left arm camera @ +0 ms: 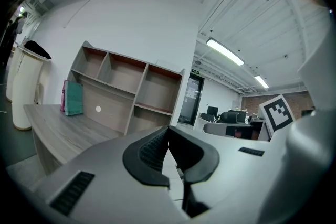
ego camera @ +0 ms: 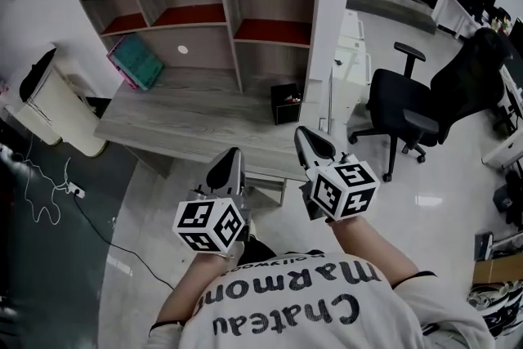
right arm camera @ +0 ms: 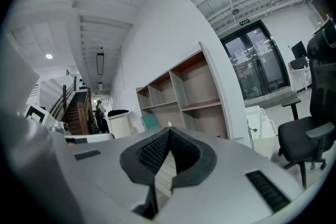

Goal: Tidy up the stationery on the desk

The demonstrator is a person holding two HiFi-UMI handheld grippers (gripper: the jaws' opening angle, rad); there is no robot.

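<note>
Left gripper [ego camera: 226,166]: the jaws are pressed together. In the left gripper view the ribbed black pads [left arm camera: 151,152] meet at the tip with nothing between them. Same deal with the right gripper [ego camera: 314,145]: its pads [right arm camera: 149,153] are closed up tip to tip and it's carrying nothing. Both are held out side by side in front of the person, pointing roughly level toward the desk [ego camera: 188,123]. The left one's marker cube [ego camera: 208,225] and the right one's cube [ego camera: 345,190] face up at the head camera. The two grippers are over the floor, just short of the desk's front edge, and aren't touching anything.

Now the desk. It's grey wood with a shelf unit [ego camera: 233,20] sitting on the back of it, open compartments with reddish shelves. As for stationery, there are teal and pink folders [ego camera: 135,61] propped up tilted at the far left end of the desktop, under the shelves. A small black box [ego camera: 286,104] sits on the right side of the desktop near the right end panel. There's something in it, but it's too small to tell what.

Around it: a white bin [ego camera: 57,106] off the left end of the desk, a cable [ego camera: 90,225] trailing across the floor on that side, and a black office chair [ego camera: 404,118] off to the right, well apart from the desk.
</note>
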